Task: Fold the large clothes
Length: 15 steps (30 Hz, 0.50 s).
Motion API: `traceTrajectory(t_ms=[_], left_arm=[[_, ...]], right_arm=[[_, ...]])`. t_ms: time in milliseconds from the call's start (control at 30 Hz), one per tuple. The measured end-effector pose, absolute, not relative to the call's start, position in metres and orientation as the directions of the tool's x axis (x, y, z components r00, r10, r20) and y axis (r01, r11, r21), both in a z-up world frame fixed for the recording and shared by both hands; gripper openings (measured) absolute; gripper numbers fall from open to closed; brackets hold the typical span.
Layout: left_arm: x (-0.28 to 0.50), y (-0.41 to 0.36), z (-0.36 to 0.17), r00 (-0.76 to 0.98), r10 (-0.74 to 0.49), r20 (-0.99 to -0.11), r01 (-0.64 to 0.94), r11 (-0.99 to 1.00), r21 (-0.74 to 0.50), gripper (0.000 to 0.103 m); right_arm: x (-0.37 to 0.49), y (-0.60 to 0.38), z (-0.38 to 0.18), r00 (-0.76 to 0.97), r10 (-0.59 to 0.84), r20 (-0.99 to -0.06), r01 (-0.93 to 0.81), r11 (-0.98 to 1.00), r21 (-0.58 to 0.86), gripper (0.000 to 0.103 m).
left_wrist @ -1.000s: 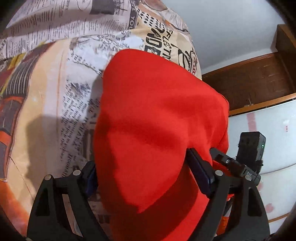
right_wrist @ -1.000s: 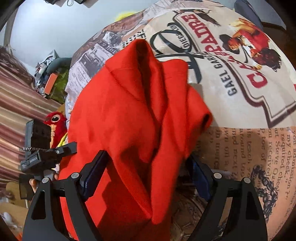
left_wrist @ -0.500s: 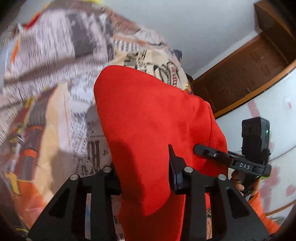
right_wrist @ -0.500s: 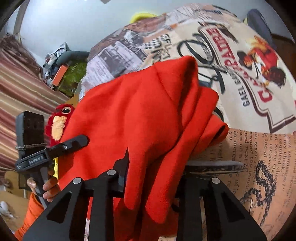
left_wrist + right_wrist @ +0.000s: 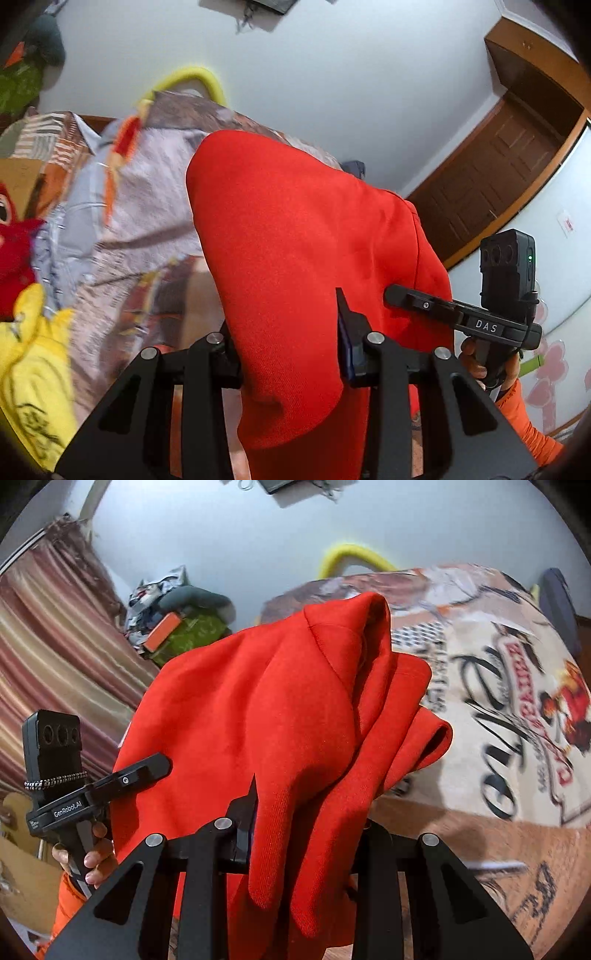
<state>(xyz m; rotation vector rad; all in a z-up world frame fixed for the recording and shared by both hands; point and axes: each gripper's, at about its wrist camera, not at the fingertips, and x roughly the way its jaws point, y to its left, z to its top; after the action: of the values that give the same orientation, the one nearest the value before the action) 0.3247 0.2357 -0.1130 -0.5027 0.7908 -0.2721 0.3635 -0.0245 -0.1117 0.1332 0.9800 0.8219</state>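
Note:
A large red garment [image 5: 303,258] hangs between both grippers, lifted above the printed bedspread [image 5: 122,221]. My left gripper [image 5: 288,347] is shut on one edge of it, the cloth draping over the jaws. My right gripper [image 5: 306,830] is shut on the other edge of the red garment [image 5: 277,716], which bunches in folds to the right. The right gripper also shows at the right of the left wrist view [image 5: 461,317]. The left gripper shows at the left of the right wrist view [image 5: 96,794].
The bedspread [image 5: 498,709] covers the bed below. A red and yellow plush toy [image 5: 26,295] lies at the left. A striped curtain [image 5: 55,657] and a pile of items [image 5: 177,627] stand at the far left. A wooden door [image 5: 491,177] is at the right.
Both grippers closed on the red garment and lifted it up off the bed; the views tilted up so the wall and ceiling now show.

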Motion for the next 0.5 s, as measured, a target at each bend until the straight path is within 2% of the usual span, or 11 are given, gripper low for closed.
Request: traceTrajectory(t_ms=[200, 500], left_arm=[[0.323, 0.281, -0.131, 0.685, -0.364, -0.631, -0.023, 0.855, -0.518, 0.036], [0.34, 0.332, -0.218, 0.611, -0.32, -0.724, -0.164, 0.844, -0.511, 0.036]], right_arm=[[0.375, 0.031, -0.13, 0.246, 0.674, -0.696, -0.579, 0.678, 0.452, 0.025], [0.404, 0.105, -0.204, 0.156, 0.587, -0.794, -0.578, 0.706, 0.408, 0.025]])
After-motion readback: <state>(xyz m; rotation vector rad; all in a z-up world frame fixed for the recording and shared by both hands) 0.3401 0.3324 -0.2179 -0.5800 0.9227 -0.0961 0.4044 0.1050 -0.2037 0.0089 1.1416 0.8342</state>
